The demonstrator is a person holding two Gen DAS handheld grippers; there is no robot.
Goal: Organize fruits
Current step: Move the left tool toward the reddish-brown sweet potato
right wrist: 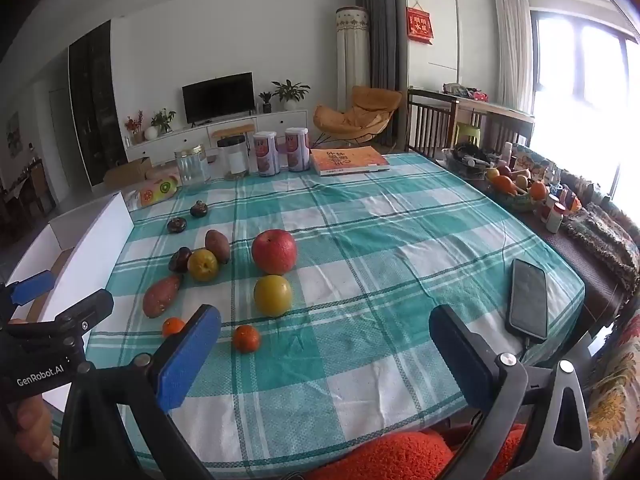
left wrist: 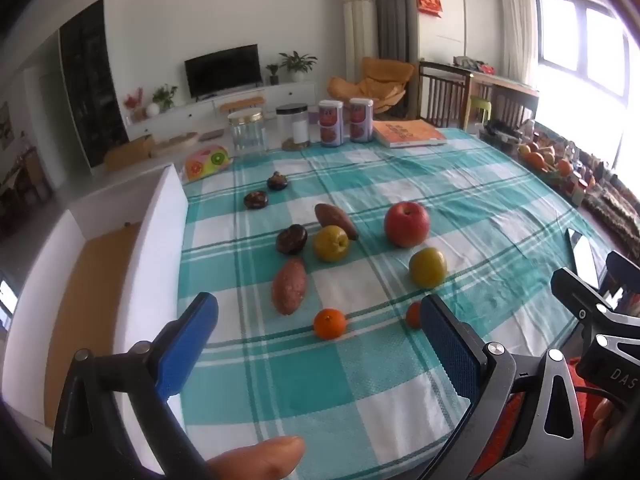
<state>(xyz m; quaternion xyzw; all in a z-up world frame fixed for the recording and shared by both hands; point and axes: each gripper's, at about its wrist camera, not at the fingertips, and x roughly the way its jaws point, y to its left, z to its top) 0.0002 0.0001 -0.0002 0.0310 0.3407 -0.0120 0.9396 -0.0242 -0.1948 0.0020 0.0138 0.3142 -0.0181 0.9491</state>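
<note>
Both tools are hovering over the near edge of the counter [right wrist: 400,240], which is wearing a teal-and-white checked cloth. The left gripper [left wrist: 320,344] is holding its blue-padded fingers [left wrist: 188,344] spread as wide as they go, with nothing between them; the right gripper [right wrist: 324,356] is doing the same.

The fruit is lying loose toward the left: a big red apple [right wrist: 274,251], two round yellow-green fruits [right wrist: 273,295], two small orange tangerines [right wrist: 246,338], two reddish sweet potatoes [left wrist: 289,286] and three dark brown round fruits [left wrist: 291,239]. An open white cardboard box [left wrist: 156,240] is sitting just off the counter's left edge.

I'd worry about rolling: a nudged tangerine could be running off the near edge, and the crowded middle cluster is inviting knocks. A black smartphone [right wrist: 528,298] is lying near the right edge. The broad centre and far cloth are offering free room.
</note>
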